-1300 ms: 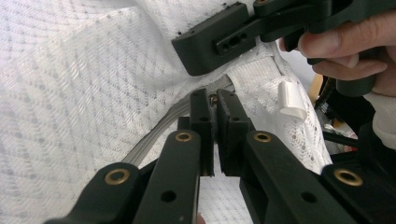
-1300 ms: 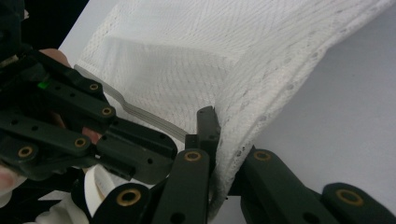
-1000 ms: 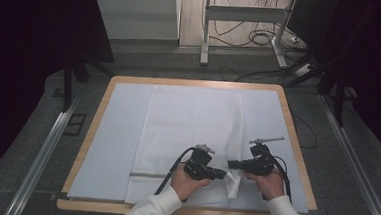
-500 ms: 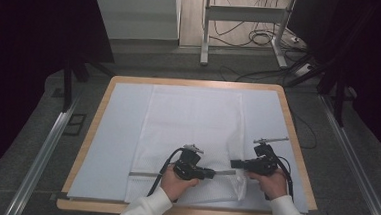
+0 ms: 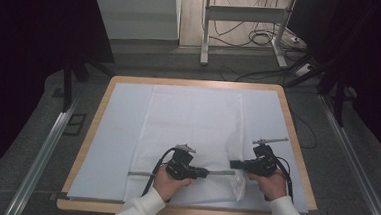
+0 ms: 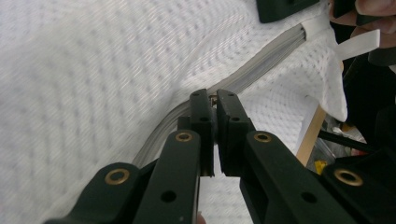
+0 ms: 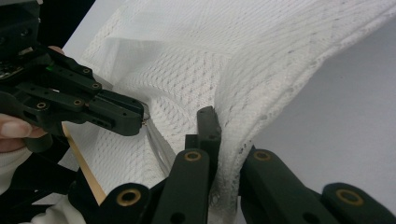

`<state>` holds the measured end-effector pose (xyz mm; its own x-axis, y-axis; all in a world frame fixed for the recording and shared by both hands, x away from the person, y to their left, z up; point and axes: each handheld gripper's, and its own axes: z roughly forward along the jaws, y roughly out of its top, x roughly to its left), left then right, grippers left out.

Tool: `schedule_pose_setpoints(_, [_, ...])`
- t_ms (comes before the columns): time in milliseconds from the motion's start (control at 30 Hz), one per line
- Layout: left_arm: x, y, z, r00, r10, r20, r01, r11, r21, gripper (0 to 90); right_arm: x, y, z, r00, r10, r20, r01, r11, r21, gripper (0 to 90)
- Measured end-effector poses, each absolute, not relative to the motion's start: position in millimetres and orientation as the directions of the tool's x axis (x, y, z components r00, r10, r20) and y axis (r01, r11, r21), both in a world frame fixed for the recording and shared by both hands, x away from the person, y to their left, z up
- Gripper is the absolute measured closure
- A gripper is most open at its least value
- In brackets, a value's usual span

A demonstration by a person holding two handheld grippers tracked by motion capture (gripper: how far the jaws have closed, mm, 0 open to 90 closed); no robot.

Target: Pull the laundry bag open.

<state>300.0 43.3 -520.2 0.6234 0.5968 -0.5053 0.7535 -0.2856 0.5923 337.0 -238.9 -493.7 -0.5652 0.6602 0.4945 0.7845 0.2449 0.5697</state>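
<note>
- Left tool (image 5: pixel 202 173), clenched on the zipper pull (image 6: pixel 213 99), is sliding leftward vs the earlier frame.
- Right tool (image 5: pixel 234 165) is pinching the mesh bag (image 5: pixel 192 122) edge on the desk (image 5: pixel 296 144).
- Zipper approx. half run; left stretch remaining.

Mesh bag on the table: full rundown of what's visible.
The mesh bag is white, netted fabric with a grey zipper running along its near end. It lies mostly flat on the pale table, with its near right corner lifted. The left gripper is shut on the zipper; the right gripper is shut on the lifted fabric.
</note>
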Motion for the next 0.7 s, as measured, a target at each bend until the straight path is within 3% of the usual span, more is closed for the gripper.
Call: schedule_pose_setpoints(700, [297,73,-519,0.601,0.607,-0.521,0.767,-0.254,0.589,86.8,331,-232,-495,-0.577,0.655,0.489,0.774,0.246,0.583,88.8])
